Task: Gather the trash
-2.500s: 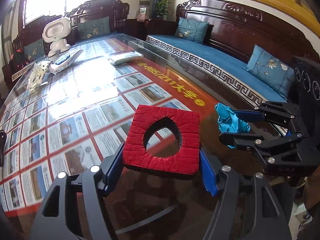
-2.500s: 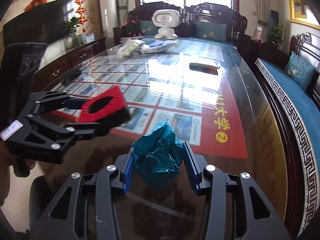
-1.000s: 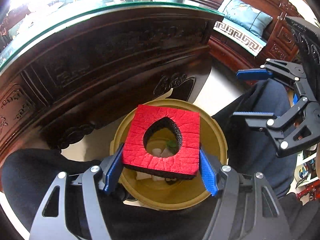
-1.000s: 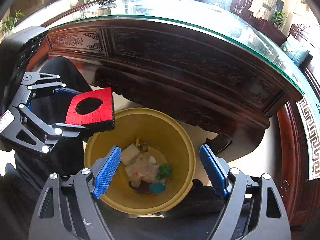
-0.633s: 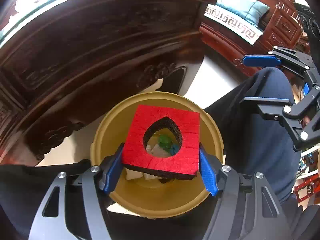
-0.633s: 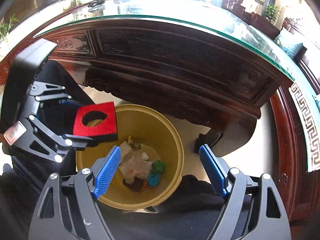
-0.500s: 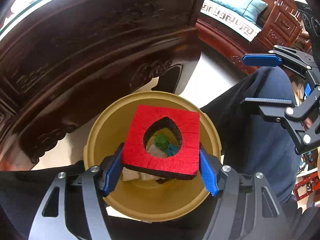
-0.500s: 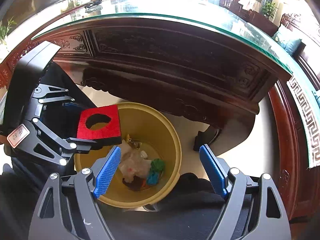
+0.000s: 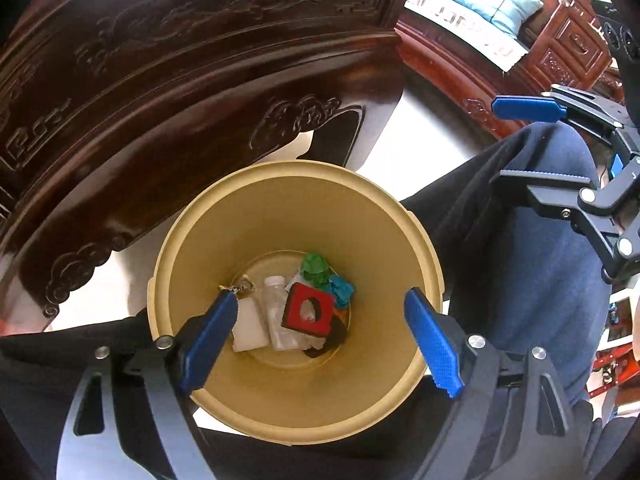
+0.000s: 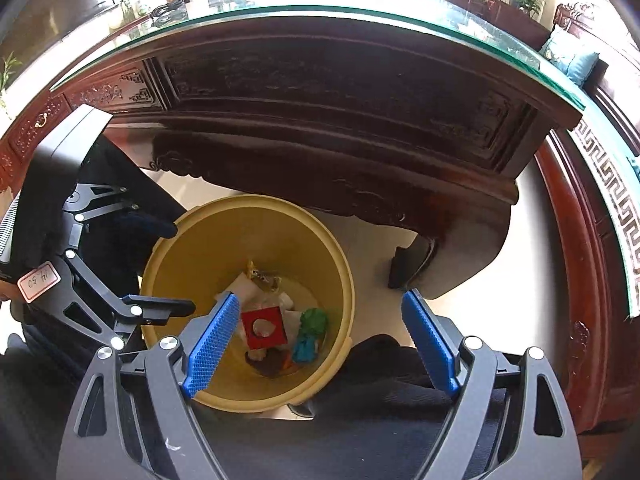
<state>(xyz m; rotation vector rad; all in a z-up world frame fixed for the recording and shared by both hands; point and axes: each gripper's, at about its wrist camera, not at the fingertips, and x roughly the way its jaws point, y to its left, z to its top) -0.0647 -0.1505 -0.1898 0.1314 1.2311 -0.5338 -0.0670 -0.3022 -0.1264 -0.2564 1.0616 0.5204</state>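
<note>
A yellow trash bucket [image 9: 192,232] stands on the floor below the table edge; it also shows in the right wrist view [image 10: 200,236]. A red foam square with a hole [image 9: 307,312] lies at its bottom among a teal paper wad [image 9: 341,289], a green wad [image 9: 316,266] and white scraps; the red square also shows in the right wrist view [image 10: 264,327]. My left gripper [image 9: 320,340] is open and empty above the bucket. My right gripper [image 10: 316,344] is open and empty, above the bucket's right side; it shows at the right of the left wrist view [image 9: 536,142].
The dark carved wooden table apron [image 10: 328,92] with a glass top [image 10: 440,28] rises just behind the bucket. The person's dark-trousered legs [image 9: 540,264] flank the bucket. A carved sofa with blue cushions [image 9: 480,4] stands at the right.
My left gripper has opened and the red foam square has dropped from it to the bottom of the bucket. The right gripper stays open.
</note>
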